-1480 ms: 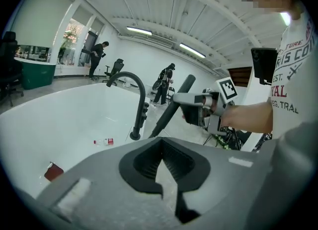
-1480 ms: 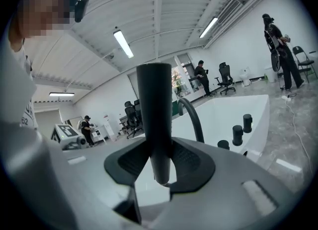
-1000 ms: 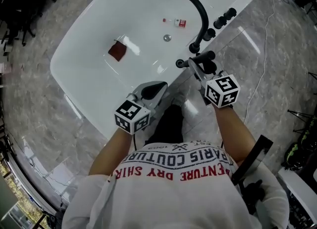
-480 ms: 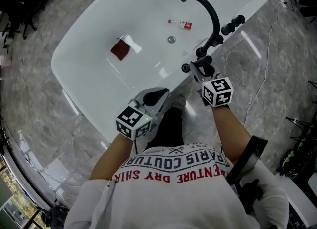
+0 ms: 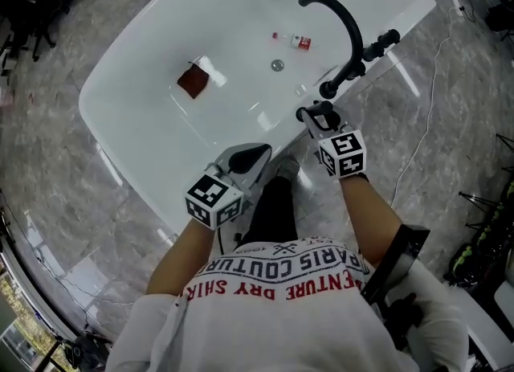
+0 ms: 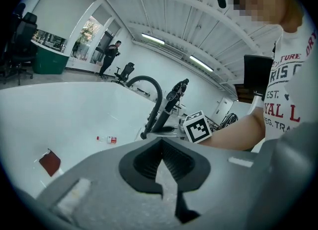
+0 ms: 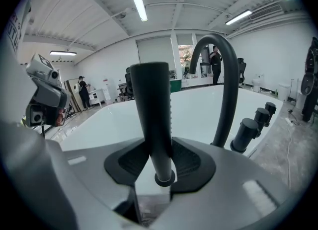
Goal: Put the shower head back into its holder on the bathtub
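Observation:
A black shower head point(image 7: 151, 110) stands upright between the pads of my right gripper point(image 7: 160, 167), which is shut on its handle. In the head view, the right gripper point(image 5: 320, 120) holds the shower head point(image 5: 307, 110) just over the near rim of the white bathtub point(image 5: 152, 33), close to the base of the curved black faucet point(image 5: 344, 21). My left gripper point(image 5: 255, 153) is shut with nothing in it and hovers over the tub's near rim, left of the right one. In the left gripper view, its jaws point(image 6: 161, 167) are together and empty.
Black knobs point(image 5: 381, 42) stand on the rim beyond the faucet, and again point(image 7: 246, 134) to its right in the right gripper view. A red cloth point(image 5: 193, 81), a small bottle point(image 5: 293, 40) and the drain point(image 5: 277, 65) lie in the tub. Grey marble floor point(image 5: 72, 194) surrounds it.
My right gripper has sunk with the shower head toward the tub's rim by the faucet base. The left gripper has stayed where it was, still shut.

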{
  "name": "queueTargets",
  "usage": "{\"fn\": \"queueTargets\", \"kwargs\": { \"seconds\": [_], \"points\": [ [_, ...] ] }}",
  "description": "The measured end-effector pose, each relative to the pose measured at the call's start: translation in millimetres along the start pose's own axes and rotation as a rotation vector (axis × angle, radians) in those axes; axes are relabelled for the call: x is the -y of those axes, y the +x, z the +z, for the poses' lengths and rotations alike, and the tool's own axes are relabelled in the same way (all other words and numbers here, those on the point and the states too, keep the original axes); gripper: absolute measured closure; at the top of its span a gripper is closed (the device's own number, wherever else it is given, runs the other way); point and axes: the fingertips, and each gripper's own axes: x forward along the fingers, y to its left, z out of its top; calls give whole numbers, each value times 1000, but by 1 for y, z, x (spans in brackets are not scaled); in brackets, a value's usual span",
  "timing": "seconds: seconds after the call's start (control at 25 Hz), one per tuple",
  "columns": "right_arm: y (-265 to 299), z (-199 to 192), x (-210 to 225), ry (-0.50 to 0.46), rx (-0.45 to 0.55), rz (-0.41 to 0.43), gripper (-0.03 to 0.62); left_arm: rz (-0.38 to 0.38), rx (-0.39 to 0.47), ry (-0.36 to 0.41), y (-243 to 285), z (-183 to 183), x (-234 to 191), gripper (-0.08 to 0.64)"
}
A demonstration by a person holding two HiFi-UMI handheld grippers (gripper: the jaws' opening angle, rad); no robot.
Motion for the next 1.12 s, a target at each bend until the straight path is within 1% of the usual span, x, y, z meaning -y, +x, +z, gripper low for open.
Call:
{"fn": "queueTargets", "kwargs": {
  "seconds": [0.12,0.28,0.36,0.48,0.56,0.6,0.64,0.68,0.76,0.8,0.84,0.88,1.0,1.12],
  "points": [
    [7,-6,-7,-16,-27,41,451,2,3,-4,0,-1,0,555],
    [9,-11,-11,27,-49,90,445,9,-2,-3,-1,-4,0,555],
    [5,-11,-11,46,-52,104,394,9,-7,3,-1,-1,-1,555],
    [-13,-7,-5,58,-35,95,380,2,-17,32,3,7,2,555],
    [-38,-2,-4,52,0,105,379,-15,-21,61,6,12,12,555],
    [-55,2,-7,52,23,117,386,-27,-19,77,6,14,20,555],
    [-75,7,-11,58,50,128,412,-39,-15,94,5,16,31,555],
    [-97,14,-15,71,82,127,453,-52,-13,111,4,18,43,555],
    [-146,28,-21,103,149,76,582,-73,-15,143,1,20,71,555],
    [-171,33,-25,117,178,49,595,-83,-19,155,-1,20,86,555],
    [-194,37,-33,126,202,41,594,-95,-21,165,-4,19,102,555],
    [-216,39,-46,130,222,51,594,-107,-21,178,-8,17,119,555],
    [-275,32,-98,108,242,125,594,-129,-4,230,-28,5,169,555],
    [-332,18,-150,92,247,194,594,-142,14,249,-54,-17,224,555]
  ]
}}
